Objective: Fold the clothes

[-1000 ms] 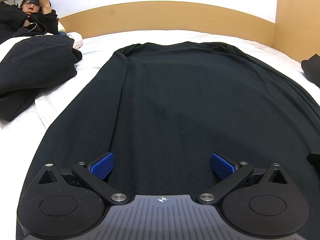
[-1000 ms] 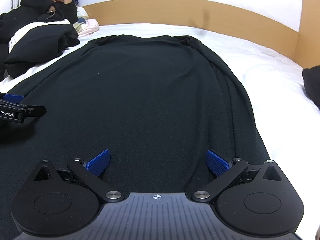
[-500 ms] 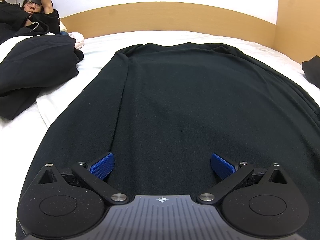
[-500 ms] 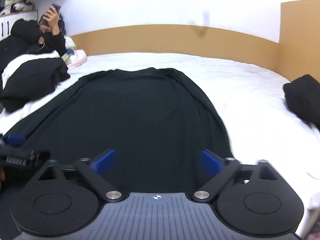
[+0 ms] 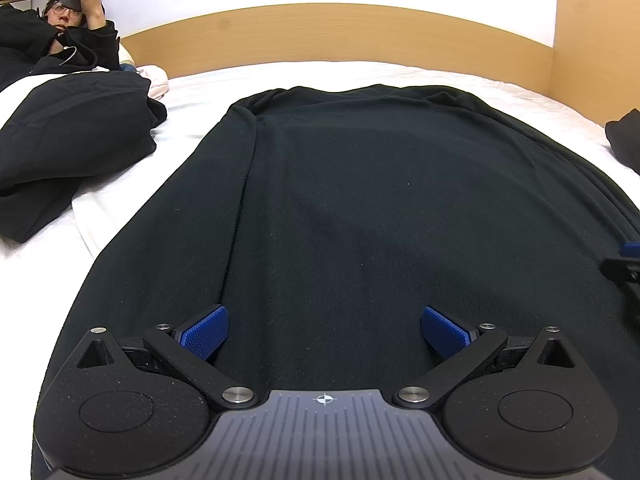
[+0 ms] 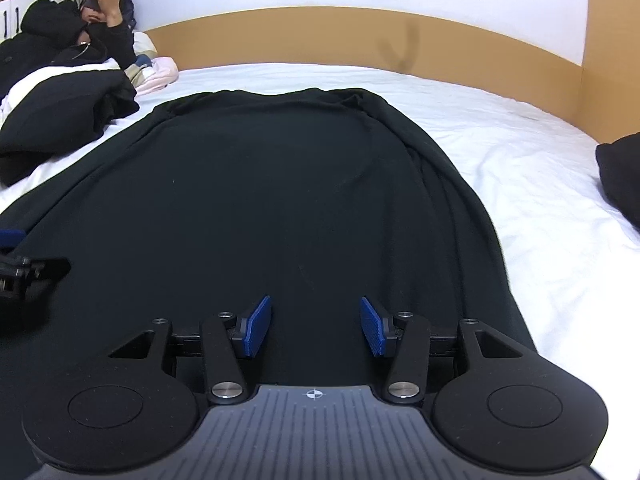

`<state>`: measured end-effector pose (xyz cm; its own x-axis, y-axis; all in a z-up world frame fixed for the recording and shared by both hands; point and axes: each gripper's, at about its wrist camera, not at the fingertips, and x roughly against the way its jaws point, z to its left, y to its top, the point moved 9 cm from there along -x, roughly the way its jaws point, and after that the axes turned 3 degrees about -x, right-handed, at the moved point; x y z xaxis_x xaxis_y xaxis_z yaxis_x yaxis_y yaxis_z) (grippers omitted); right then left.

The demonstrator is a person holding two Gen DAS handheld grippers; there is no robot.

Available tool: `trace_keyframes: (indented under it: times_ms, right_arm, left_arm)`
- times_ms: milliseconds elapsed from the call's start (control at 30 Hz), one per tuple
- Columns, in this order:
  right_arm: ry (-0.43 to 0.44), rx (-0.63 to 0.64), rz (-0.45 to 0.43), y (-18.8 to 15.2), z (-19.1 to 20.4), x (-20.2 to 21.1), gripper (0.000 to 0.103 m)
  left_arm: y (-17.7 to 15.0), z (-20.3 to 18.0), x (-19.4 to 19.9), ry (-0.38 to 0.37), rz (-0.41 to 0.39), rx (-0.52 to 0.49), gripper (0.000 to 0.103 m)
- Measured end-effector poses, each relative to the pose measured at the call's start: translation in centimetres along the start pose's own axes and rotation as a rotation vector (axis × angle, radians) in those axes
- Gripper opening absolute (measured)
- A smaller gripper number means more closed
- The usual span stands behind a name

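A black garment lies spread flat on the white bed, its sides folded in; it also shows in the right wrist view. My left gripper is open wide, low over the garment's near end, empty. My right gripper is partly open, its blue pads a hand-width apart, low over the garment's near right part, with nothing between them. Each gripper shows at the edge of the other's view: the right one at the right edge, the left one at the left edge.
A person in black lies at the far left holding a phone. A black bundle of clothing lies left of the garment. Another dark item sits at the right. A wooden headboard runs along the back.
My right gripper rose and tilted up, then came back down over the garment, and its jaws have narrowed from wide to partly open. My left gripper has hardly moved.
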<state>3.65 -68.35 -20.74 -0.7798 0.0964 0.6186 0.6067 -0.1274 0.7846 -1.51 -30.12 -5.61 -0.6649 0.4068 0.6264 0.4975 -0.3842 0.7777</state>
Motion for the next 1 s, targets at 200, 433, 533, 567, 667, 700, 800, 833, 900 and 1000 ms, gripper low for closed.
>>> trace_keyframes:
  times_ms: [200,433,533,567,667,700,800,833,900,1000]
  right_arm:
    - [-0.033,0.026,-0.028,-1.3,0.0,1.0,0.065]
    - [-0.053,0.009,-0.026,-1.5,-0.6,0.5,0.100]
    - [-0.061,0.003,-0.025,-1.6,-0.9,0.3,0.103]
    - [-0.064,0.000,-0.024,-1.6,-1.0,0.2,0.103]
    - [-0.070,-0.003,-0.024,-1.7,-1.1,0.1,0.103]
    - [-0.070,-0.003,-0.024,-1.7,-1.0,0.0,0.103]
    - [-0.066,-0.008,-0.022,-1.7,-1.0,0.0,0.103]
    - [-0.063,-0.011,-0.021,-1.7,-1.0,-0.1,0.103]
    - [-0.062,-0.011,-0.019,-1.7,-1.0,-0.1,0.103]
    - [-0.057,-0.005,-0.016,-1.9,-0.9,0.2,0.103]
  left_arm:
    - [-0.1,-0.1,0.1,0.007,-0.003,-0.005,0.103]
    - [-0.1,0.0,0.1,0.006,-0.003,-0.004,0.103]
    - [-0.1,-0.1,0.1,0.007,-0.004,-0.004,0.103]
    - [-0.1,0.0,0.1,0.007,-0.004,-0.003,0.103]
    - [-0.1,0.0,0.1,0.005,-0.004,0.000,0.103]
    - [-0.1,0.1,0.1,0.004,-0.004,0.001,0.103]
    - [-0.1,0.1,0.1,0.002,-0.003,0.003,0.103]
    - [-0.1,0.1,0.1,0.002,-0.003,0.003,0.103]
    - [-0.1,0.1,0.1,0.002,-0.002,0.002,0.103]
    - [-0.1,0.2,0.0,0.002,-0.001,0.004,0.103]
